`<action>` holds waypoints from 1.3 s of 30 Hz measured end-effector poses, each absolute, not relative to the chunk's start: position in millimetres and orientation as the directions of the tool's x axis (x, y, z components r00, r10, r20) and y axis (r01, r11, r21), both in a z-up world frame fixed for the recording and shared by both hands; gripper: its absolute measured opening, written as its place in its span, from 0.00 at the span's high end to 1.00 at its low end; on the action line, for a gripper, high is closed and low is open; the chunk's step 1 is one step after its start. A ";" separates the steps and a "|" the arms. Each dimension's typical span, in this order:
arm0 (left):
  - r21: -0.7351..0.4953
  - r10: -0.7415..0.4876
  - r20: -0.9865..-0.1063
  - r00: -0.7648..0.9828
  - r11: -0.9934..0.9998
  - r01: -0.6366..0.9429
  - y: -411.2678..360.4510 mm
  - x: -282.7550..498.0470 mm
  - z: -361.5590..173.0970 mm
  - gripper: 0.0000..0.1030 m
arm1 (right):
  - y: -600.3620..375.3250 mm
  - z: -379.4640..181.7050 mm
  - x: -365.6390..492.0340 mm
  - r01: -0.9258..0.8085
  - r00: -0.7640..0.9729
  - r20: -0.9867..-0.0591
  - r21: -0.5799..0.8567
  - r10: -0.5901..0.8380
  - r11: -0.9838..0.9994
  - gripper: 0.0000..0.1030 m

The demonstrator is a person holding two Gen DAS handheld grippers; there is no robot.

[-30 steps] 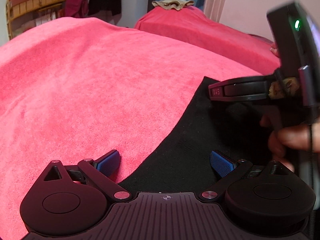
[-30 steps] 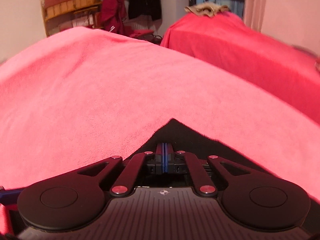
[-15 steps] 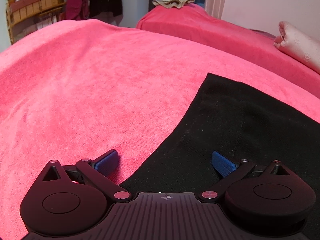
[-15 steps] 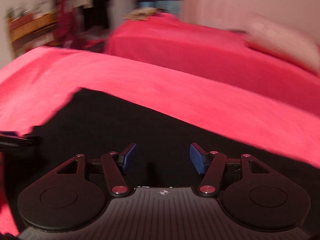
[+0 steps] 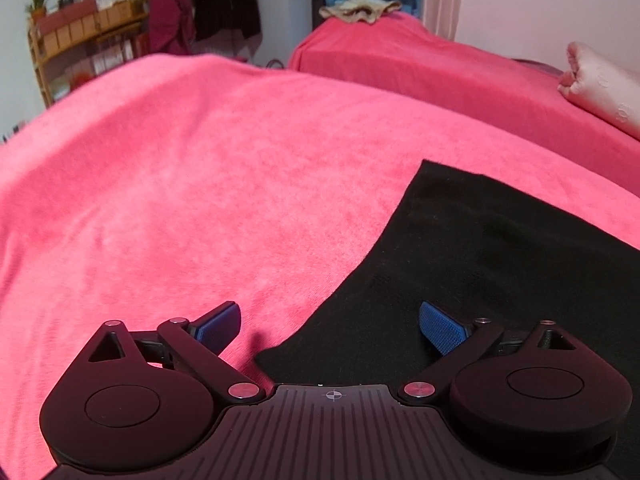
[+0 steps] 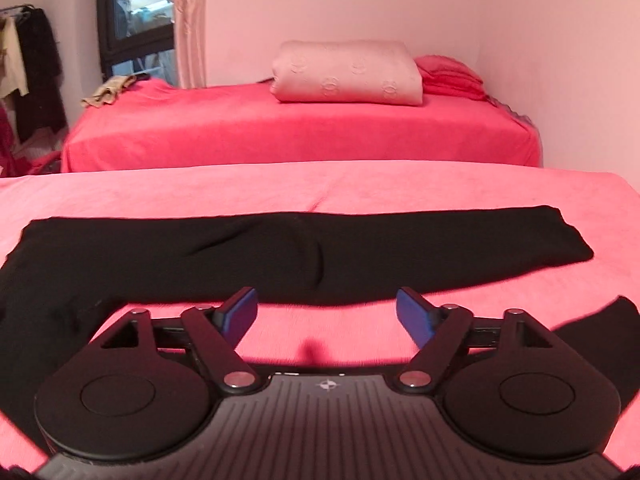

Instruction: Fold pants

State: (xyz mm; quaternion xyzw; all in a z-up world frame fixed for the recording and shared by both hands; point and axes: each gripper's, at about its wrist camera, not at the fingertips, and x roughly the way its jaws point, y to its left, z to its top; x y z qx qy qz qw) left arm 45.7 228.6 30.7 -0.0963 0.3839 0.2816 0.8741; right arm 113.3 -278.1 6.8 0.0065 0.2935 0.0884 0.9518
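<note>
Black knit fabric: the pants [image 6: 248, 240] lie flat on a pink fleece cover [image 6: 360, 184] spread over the near surface. In the right wrist view one leg runs as a long band from 9 o'clock to 3 o'clock, its cuff end squared off at about 2 o'clock. The cloth widens at 8 o'clock, and a second dark lobe of it shows at 4 o'clock, beside the tool body. A soft crease crosses the band near centre.

Left wrist view: a straight-edged corner of the pants [image 5: 500, 248] fills the 3 to 5 o'clock sector; the pink cover [image 5: 180, 200] takes up the rest.

Left tongs [image 5: 330, 326]: jaws spread wide, nothing gripped. The left blue pad [image 5: 218, 326] stands over the pink cover, the right pad over black cloth, with the garment's edge passing between them. Whether either pad touches the fabric cannot be told.

Right tongs [image 6: 326, 312]: jaws opening, already wide apart, nothing between them but bare pink cover. The pad tips reach the near edge of the black band in the picture; contact cannot be told.

Surroundings: a second bed [image 6: 300, 132] with a red cover at 12 o'clock carries a folded pale pink blanket [image 6: 348, 74], a red pillow just beside it, and a beige cloth [image 6: 110, 90] at its 10 o'clock corner. A wooden shelf [image 5: 80, 44] with plants and hanging clothes [image 5: 208, 4] stand at 11 o'clock in the left view.
</note>
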 end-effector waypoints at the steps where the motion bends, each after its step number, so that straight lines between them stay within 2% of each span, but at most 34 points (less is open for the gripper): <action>1: 0.048 0.418 -0.721 0.552 0.826 -0.562 225.6 41.0 34.0 0.00 | -277.0 5.3 107.1 -0.173 0.809 -0.558 0.073 0.184 0.982 0.15; 9: 0.044 0.390 -0.716 0.579 0.853 -0.520 202.2 13.5 42.1 0.00 | -265.0 6.3 79.5 -0.213 0.794 -0.562 0.103 0.233 0.972 0.13; 13: -0.003 0.323 -0.744 0.585 0.874 -0.486 196.4 3.5 39.5 0.00 | -275.2 5.6 72.7 -0.202 0.784 -0.568 0.149 0.251 0.968 0.12; 23: -0.325 -0.059 -0.782 0.620 0.887 -0.326 193.8 -39.4 26.5 0.00 | -344.4 0.7 30.8 -0.042 0.789 -0.590 0.222 0.169 0.974 0.12; 27: -0.428 -0.178 -0.773 0.609 0.854 -0.294 196.0 -32.3 16.4 0.00 | -375.9 -6.0 28.0 0.059 0.763 -0.627 0.308 0.156 0.950 0.12; 31: -0.483 -0.212 -0.755 0.620 0.819 -0.308 200.9 -22.4 8.6 0.00 | -399.0 -17.7 35.2 0.134 0.741 -0.647 0.406 0.181 0.904 0.16; 39: -0.594 -0.262 -0.683 0.682 0.743 -0.308 211.0 -12.6 -2.9 0.00 | -421.6 -19.7 56.4 0.133 0.768 -0.588 0.537 0.256 0.833 0.17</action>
